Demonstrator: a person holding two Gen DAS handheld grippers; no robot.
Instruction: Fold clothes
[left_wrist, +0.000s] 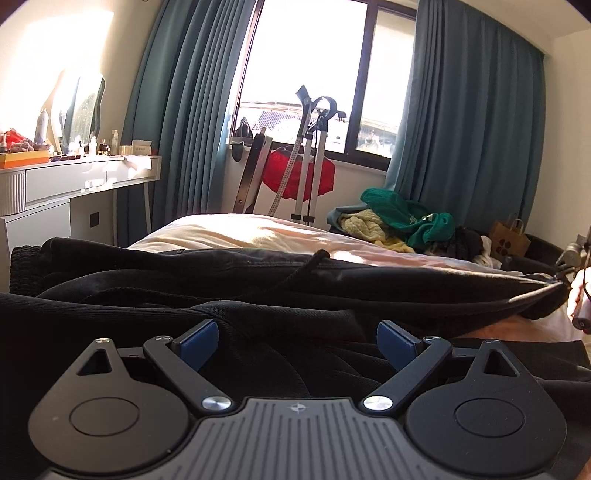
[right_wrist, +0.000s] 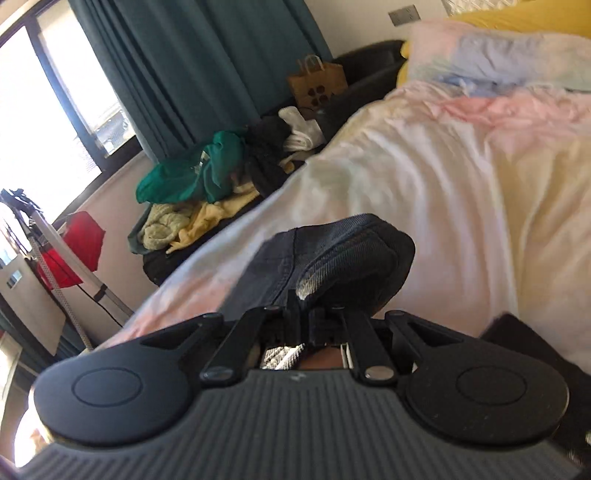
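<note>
A black garment with a drawstring (left_wrist: 229, 280) lies spread across the bed (left_wrist: 236, 236). My left gripper (left_wrist: 297, 341) is open, its blue pads (left_wrist: 201, 338) resting low over the black cloth with nothing between them. My right gripper (right_wrist: 304, 306) is shut on a corner of the black garment (right_wrist: 332, 251) and holds it lifted above the bed sheet (right_wrist: 424, 177). In the left wrist view the right gripper (left_wrist: 570, 258) shows at the far right, pulling the garment's edge taut.
A pile of green, yellow and black clothes (left_wrist: 399, 221) lies beyond the bed by the teal curtain (left_wrist: 461, 110). A white dressing table (left_wrist: 74, 181) stands at left. A stand with a red bag (left_wrist: 299, 173) is by the window. Pillows (right_wrist: 498, 55) lie at the bed's head.
</note>
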